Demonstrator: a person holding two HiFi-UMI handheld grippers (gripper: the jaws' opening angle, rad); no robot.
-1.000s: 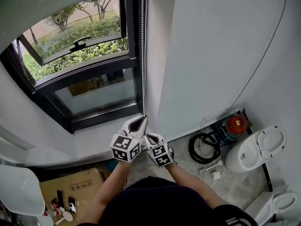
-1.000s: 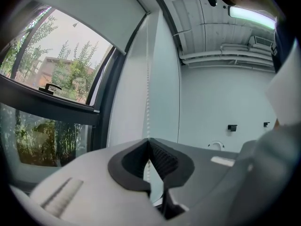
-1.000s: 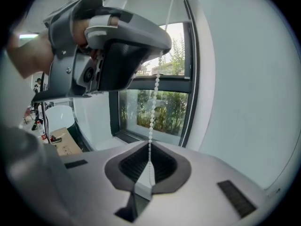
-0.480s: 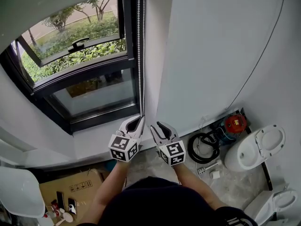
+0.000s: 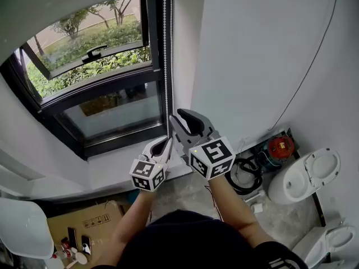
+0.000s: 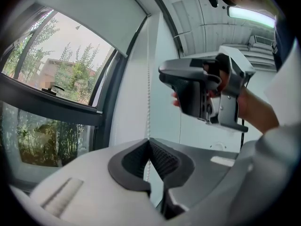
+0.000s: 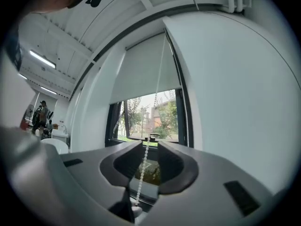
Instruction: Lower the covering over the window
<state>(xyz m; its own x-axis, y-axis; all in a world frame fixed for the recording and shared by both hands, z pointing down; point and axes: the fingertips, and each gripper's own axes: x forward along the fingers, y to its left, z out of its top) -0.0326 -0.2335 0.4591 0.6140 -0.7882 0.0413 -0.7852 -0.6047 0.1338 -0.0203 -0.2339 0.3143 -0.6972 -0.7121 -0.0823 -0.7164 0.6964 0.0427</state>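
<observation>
left hand-held gripper [image 5: 166, 143] is clamped shut on the bead chain [image 5: 166, 66], right hand-held gripper [image 5: 183, 118] above it just opened up, chain loose between its jaws

Daylight's coming in through the dark-framed window [image 5: 106, 108], bushes [image 5: 95, 38] showing outside. Plain white wall [image 5: 263, 55] is running beside it. A white toilet [image 5: 305, 178] is sitting on the grey floor [image 5: 280, 217] near a coiled black hose [image 5: 242, 175], cardboard box [image 5: 84, 223] lying below the sill. Strip light [image 6: 251, 17] is glowing overhead.
</observation>
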